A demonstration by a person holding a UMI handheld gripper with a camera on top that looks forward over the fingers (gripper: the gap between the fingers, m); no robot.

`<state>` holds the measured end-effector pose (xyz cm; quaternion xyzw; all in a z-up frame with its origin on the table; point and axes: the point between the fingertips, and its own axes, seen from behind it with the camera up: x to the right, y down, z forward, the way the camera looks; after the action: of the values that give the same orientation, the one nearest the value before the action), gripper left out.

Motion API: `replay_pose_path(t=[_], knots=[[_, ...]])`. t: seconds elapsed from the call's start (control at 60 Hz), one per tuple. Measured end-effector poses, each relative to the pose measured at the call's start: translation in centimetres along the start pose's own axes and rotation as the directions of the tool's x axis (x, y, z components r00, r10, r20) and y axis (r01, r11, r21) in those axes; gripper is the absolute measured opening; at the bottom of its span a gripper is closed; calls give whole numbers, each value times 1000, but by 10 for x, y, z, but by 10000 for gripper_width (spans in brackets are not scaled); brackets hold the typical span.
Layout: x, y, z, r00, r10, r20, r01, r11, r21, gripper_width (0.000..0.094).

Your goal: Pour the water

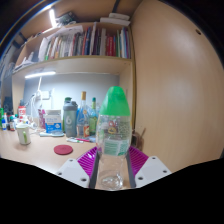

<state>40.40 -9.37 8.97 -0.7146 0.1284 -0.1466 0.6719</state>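
Claw seemingly clamped on green-capped bottle, desk w/ open room left.

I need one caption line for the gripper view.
Gripper shut on a clear green-capped bottle above a desk, bookshelf behind.

- My tool points along the surface, and a bottle stands upright between its two fingers.
- The bottle's base sits low between the fingers; I cannot tell whether both press on it.
- Left of the bottle, a small coaster lies flat on the surface.
- Behind the coaster, a cluster of bottles and jars stands near the back of the surface.
- Further left on the surface stands a cup.
- Above them a shelf carries a row of books.
- To the right, a wall panel rises beside the bottle.
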Motion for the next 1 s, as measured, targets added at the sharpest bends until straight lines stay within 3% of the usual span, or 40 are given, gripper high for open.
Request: replay_pose_path(t=[0.133,0.2,0.317,0.467,0.583,0.717,0.833,0.917,1.0], knots=[[6,-2,-6,998,53,-24,-53,998,20,417],[5,-1,-5,998,60,-29,-60,998,14,343],[-12,-6,-3,1000,-17,0,17,1000,-1,342],[-68,-58,4,972,-230,40,226,971,82,343],[-135,-115,21,867,-496,41,484,859,167,342],[-219,-150,54,632,-775,10,753,617,230,341],[-274,-160,80,218,-969,-116,950,184,252,338],[-313,-153,95,-101,-968,-228,959,-156,237,337],[-332,-135,107,-307,-922,-234,905,-359,228,337]])
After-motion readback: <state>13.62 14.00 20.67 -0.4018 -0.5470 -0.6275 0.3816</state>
